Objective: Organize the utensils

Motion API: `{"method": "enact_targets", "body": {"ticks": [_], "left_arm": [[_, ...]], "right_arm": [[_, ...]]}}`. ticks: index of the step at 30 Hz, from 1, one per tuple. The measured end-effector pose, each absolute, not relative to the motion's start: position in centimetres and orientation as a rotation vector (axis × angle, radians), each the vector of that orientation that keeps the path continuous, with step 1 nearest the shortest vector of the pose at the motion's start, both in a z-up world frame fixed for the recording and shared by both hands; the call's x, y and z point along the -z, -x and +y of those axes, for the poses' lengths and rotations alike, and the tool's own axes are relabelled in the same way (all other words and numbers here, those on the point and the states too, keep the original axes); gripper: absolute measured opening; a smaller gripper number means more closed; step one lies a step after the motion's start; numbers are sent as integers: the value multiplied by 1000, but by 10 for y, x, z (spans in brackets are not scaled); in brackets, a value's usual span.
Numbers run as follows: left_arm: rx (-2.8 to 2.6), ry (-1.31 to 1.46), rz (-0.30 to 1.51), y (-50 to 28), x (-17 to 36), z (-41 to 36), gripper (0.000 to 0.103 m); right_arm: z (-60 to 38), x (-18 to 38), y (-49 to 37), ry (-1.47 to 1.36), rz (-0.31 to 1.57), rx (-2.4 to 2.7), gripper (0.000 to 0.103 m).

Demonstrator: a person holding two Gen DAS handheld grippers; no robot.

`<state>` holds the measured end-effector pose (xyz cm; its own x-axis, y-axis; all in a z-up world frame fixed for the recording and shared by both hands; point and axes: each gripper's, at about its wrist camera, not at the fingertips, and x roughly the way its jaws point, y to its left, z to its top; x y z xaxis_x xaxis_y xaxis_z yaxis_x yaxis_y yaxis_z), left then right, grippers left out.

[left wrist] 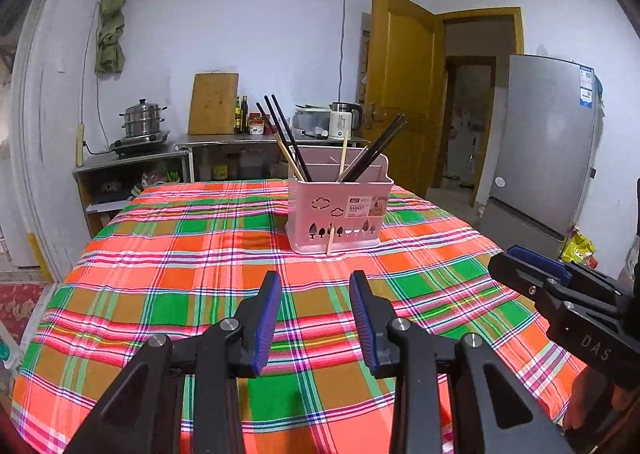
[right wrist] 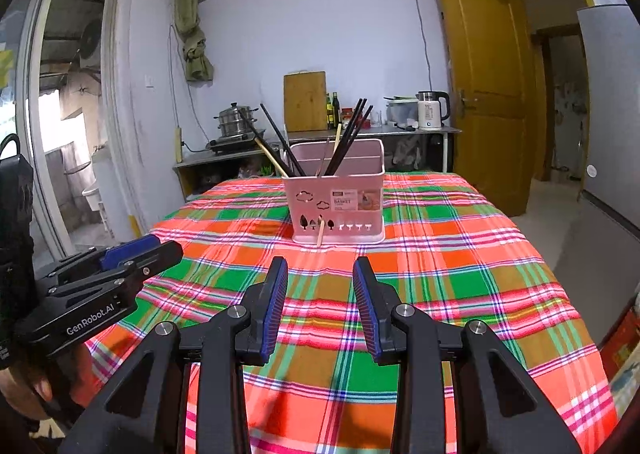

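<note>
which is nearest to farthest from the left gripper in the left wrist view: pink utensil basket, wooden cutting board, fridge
From the left gripper:
1. Pink utensil basket, straight ahead on the plaid tablecloth.
2. Fridge, off to the right, past the table's edge.
3. Wooden cutting board, against the back wall, left of centre.

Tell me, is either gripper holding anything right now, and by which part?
Nothing is held. The left gripper and right gripper both have open jaws over the plaid tablecloth, short of the pink utensil basket.
</note>
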<state>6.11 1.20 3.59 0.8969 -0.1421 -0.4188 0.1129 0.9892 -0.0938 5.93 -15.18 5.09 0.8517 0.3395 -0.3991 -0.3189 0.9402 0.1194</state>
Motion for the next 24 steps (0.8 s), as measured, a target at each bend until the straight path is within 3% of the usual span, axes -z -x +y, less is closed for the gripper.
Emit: {"method": "enact_targets", "body": {"ticks": [24], "left_arm": [[132,59,452,-59,-33,9,35]], "right_arm": [[-152,-50,-51,-61,432,-344,35]]}}
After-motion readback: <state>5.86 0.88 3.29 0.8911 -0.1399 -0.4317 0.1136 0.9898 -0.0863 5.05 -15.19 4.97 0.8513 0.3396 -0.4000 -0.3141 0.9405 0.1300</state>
